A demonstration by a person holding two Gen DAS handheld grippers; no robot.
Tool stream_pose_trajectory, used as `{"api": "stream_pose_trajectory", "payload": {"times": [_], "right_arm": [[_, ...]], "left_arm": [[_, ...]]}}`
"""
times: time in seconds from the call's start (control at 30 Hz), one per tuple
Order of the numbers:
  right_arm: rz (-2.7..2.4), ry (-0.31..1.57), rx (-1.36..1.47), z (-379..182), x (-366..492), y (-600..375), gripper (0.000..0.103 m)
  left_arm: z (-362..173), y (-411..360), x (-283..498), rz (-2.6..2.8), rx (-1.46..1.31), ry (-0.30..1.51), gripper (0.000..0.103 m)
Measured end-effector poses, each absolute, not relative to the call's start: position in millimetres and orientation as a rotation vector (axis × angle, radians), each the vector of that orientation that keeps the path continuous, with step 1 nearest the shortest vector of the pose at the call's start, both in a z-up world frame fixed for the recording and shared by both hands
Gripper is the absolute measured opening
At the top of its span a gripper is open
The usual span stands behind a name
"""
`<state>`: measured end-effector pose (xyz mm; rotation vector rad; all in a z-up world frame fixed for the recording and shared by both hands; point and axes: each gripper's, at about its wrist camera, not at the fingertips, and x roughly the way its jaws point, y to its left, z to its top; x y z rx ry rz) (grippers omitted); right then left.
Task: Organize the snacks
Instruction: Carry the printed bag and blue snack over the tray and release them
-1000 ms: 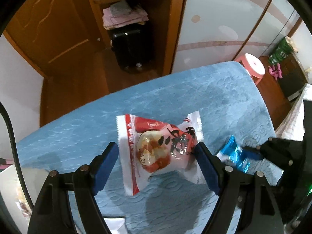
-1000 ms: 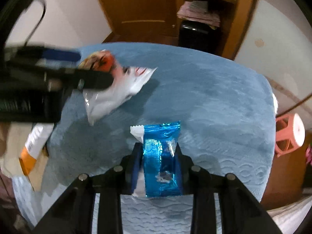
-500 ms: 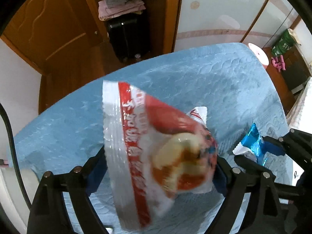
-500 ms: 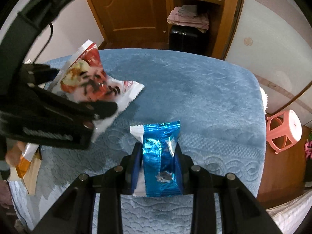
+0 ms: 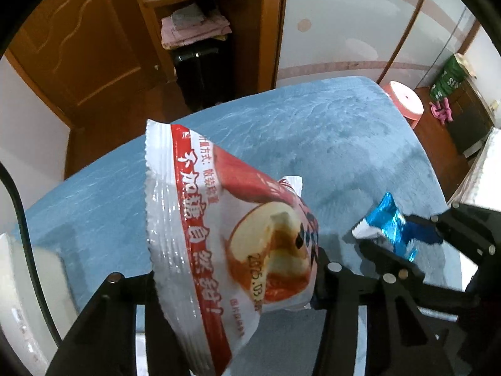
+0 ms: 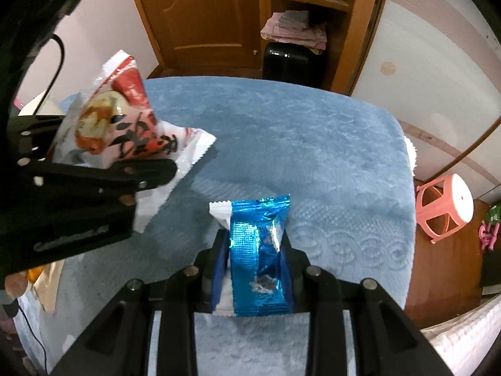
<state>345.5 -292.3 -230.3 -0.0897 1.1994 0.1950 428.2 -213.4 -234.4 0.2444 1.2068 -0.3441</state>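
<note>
My left gripper [image 5: 235, 277] is shut on a red and white snack bag [image 5: 219, 244] with an apple picture and holds it tilted above the blue bedspread [image 5: 313, 131]. The bag also shows at the left of the right wrist view [image 6: 125, 131], above the left gripper's fingers [image 6: 144, 172]. My right gripper [image 6: 255, 260] is shut on a shiny blue snack packet [image 6: 258, 250], held upright just over the bedspread [image 6: 313, 144]. The blue packet shows at the right of the left wrist view [image 5: 386, 225].
A pink plastic stool [image 6: 444, 206] stands off the bed's right side. A wooden shelf with folded cloths [image 6: 294, 28] and a black case [image 6: 294, 62] stand beyond the far edge. An orange and white packet [image 6: 40, 279] lies at the lower left.
My left gripper closed on the red and white bag and lifted it off the bedspread toward the camera. My right gripper kept hold of the blue packet and barely moved.
</note>
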Motion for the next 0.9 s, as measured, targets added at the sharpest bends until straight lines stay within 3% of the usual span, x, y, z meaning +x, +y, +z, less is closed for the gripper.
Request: {"api": "stream_pose_trajectory", "payload": {"times": [0.6,0.9], "right_arm": [[0.188,1.082,-0.055,-107,230,-247,0.030],[0.286,1.012,-0.080,-65,163,-189,0.030]], "left_arm": [[-98,-143,257,-0.284,0.205,1.035,0.048],[-66,-82,176,-0.235,0.165,0.984,0.048]]}}
